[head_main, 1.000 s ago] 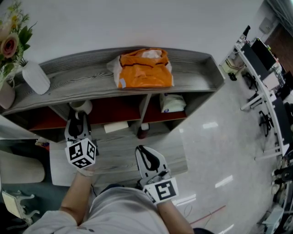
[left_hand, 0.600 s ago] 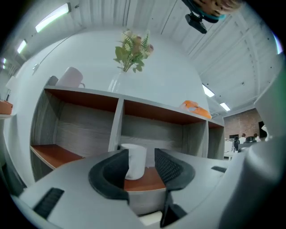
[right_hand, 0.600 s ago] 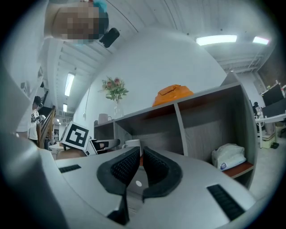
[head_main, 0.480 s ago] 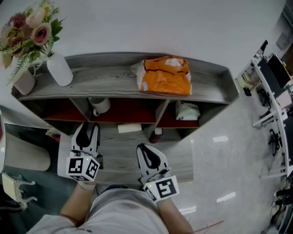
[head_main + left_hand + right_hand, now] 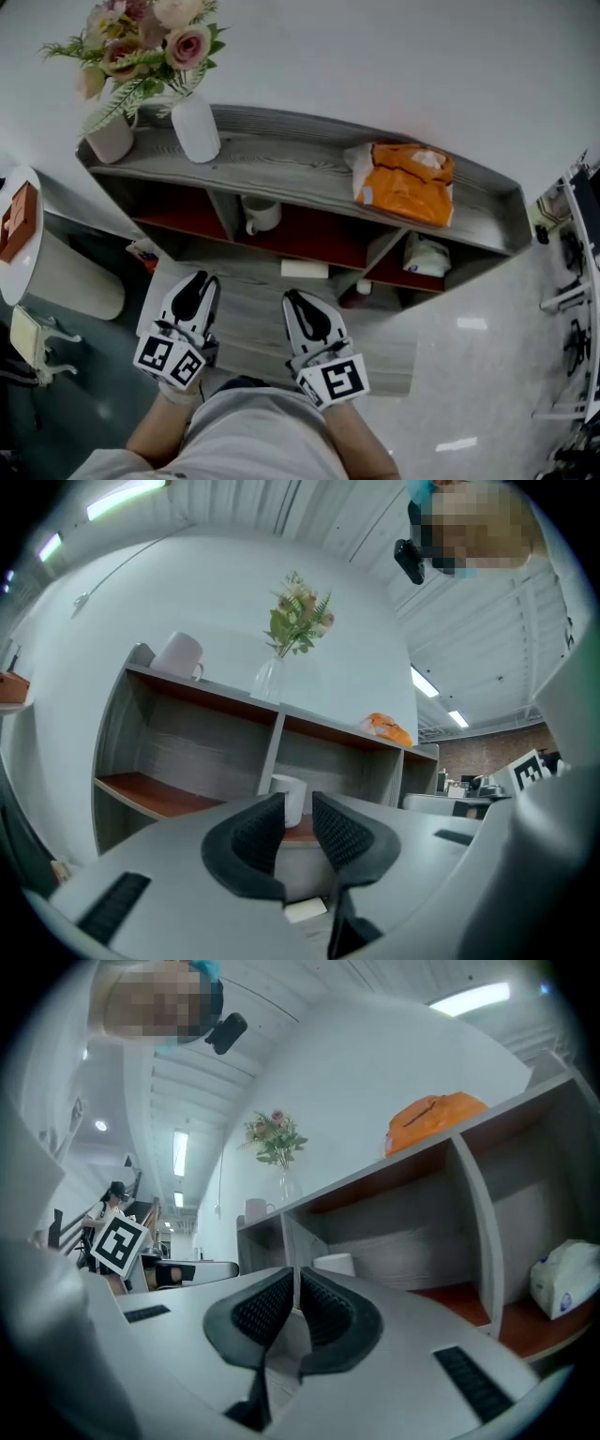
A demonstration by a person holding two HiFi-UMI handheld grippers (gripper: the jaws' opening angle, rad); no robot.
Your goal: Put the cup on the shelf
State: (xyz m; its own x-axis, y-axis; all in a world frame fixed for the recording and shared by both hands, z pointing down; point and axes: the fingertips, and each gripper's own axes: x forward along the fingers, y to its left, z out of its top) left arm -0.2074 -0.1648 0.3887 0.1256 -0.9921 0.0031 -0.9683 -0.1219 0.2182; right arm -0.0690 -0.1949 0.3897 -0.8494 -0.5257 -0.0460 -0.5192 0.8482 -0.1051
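A white cup (image 5: 260, 215) stands upright on the red floor of the shelf's (image 5: 309, 164) middle compartment. In the left gripper view the cup (image 5: 289, 787) shows past the jaws, well apart from them. My left gripper (image 5: 200, 284) is held back in front of the shelf; its jaws are closing with a gap still between them and nothing in it (image 5: 298, 810). Beside it, my right gripper (image 5: 296, 300) is shut and empty (image 5: 296, 1283), with the cup (image 5: 335, 1264) beyond it.
On the shelf's top stand an orange bag (image 5: 405, 183), a white vase (image 5: 196, 129) and a pot of flowers (image 5: 111, 141). A white packet (image 5: 427, 255) lies in the right compartment, a small bottle (image 5: 361, 291) and a flat white box (image 5: 305, 269) lower down. A round white table (image 5: 19, 244) is at left.
My left gripper has drawn back from the cup, which stays in the shelf compartment. Its jaws look narrower now. The view has swung, so the shelf sits further right.
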